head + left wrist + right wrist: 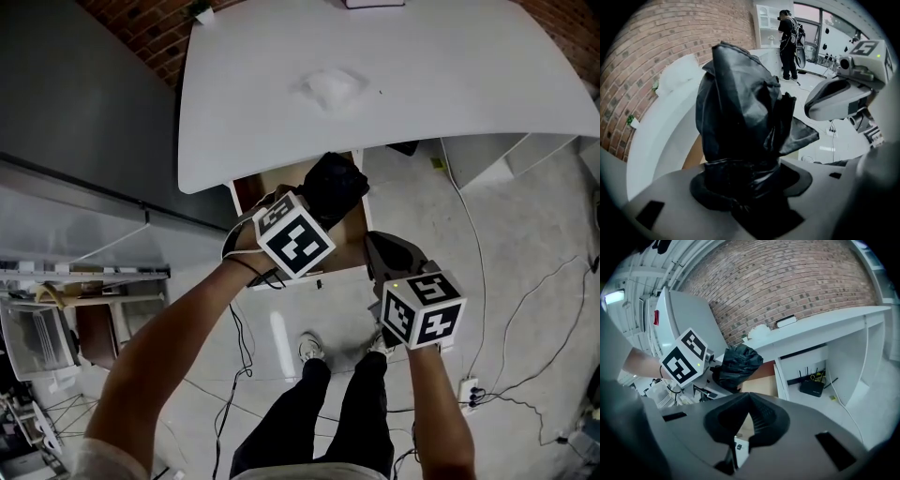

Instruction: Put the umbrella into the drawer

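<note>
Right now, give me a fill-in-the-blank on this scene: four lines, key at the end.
1. The left gripper is clamped on a folded black ____.
2. It holds this over the open ____ that sticks out from under the white table.
3. The right gripper has its jaws together and holds ____.
4. The wall behind the table is made of ____.
Missing words: umbrella; drawer; nothing; brick.

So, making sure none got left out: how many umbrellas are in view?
1: a folded black umbrella held in the left gripper over the open drawer beneath the white table. Others could lie hidden inside the drawer.
</note>
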